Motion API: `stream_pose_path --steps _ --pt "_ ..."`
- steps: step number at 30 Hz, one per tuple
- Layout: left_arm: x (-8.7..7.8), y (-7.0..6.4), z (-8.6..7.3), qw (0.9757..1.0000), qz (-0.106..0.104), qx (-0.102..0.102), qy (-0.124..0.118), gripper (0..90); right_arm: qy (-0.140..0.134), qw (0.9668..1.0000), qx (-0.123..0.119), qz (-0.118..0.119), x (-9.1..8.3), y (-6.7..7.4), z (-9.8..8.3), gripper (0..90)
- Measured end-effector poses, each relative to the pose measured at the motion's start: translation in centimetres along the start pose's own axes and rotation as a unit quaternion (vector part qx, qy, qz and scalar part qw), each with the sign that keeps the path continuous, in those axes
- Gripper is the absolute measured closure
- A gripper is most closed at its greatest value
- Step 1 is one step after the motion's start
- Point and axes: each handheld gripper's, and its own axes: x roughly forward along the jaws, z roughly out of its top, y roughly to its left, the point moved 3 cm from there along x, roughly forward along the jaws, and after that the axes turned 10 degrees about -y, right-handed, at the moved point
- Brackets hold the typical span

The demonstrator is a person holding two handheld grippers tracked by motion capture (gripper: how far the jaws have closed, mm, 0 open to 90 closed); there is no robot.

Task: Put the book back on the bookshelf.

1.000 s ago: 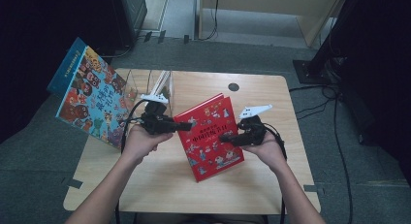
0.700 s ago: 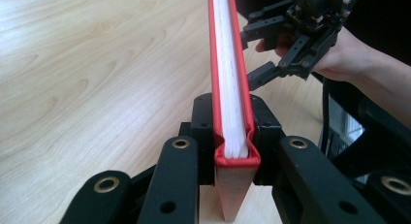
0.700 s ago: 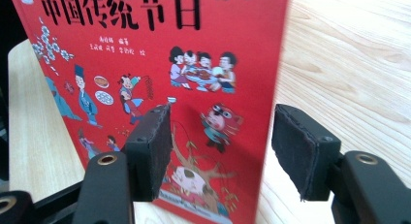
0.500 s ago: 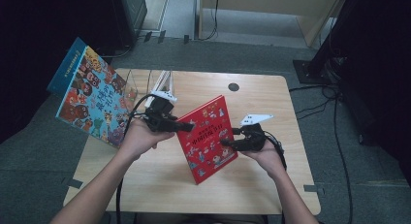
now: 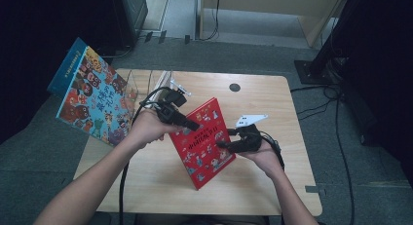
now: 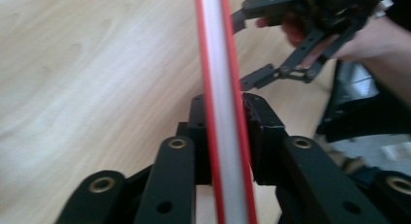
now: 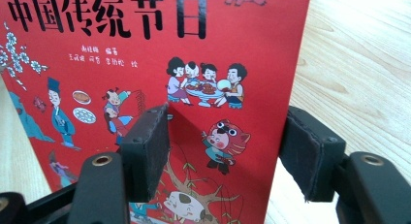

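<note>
A pale wooden counter (image 5: 272,176) carries the work. The left tongs (image 6: 225,117), just closing, pinch the red book's (image 5: 204,137) edge; the right tongs (image 7: 225,151) stand wide, one pad either side of its cover's far edge (not pressing). Best keep the pinch firm while tilting the book upright.

Clear stand (image 5: 146,84) beside left gripper (image 5: 194,124)

Both forearms reach in over the table, bare to the elbow. The left hand (image 5: 146,127) carries the left gripper (image 5: 191,125) angled toward the middle, its jaws having just been closing, now clamped tight on a thin edge (pads pressing from both sides). The right hand (image 5: 263,154) cradles the right gripper (image 5: 223,145) palm-up, jaws standing wide apart.
</note>
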Motion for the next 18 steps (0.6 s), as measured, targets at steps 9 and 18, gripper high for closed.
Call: stream_pose_path --steps 9,18 --pt "-2.1 -0.3 1.1 0.9997 0.022 0.002 0.007 80.2 -0.006 0.9998 -0.005 -0.020 -0.8 -0.5 -0.7 36.5" --pt "-6.4 0.0 1.2 0.9988 0.041 -0.010 -0.024 80.2 0.005 0.9984 -0.014 -0.055 -0.5 -1.1 -2.8 37.0"
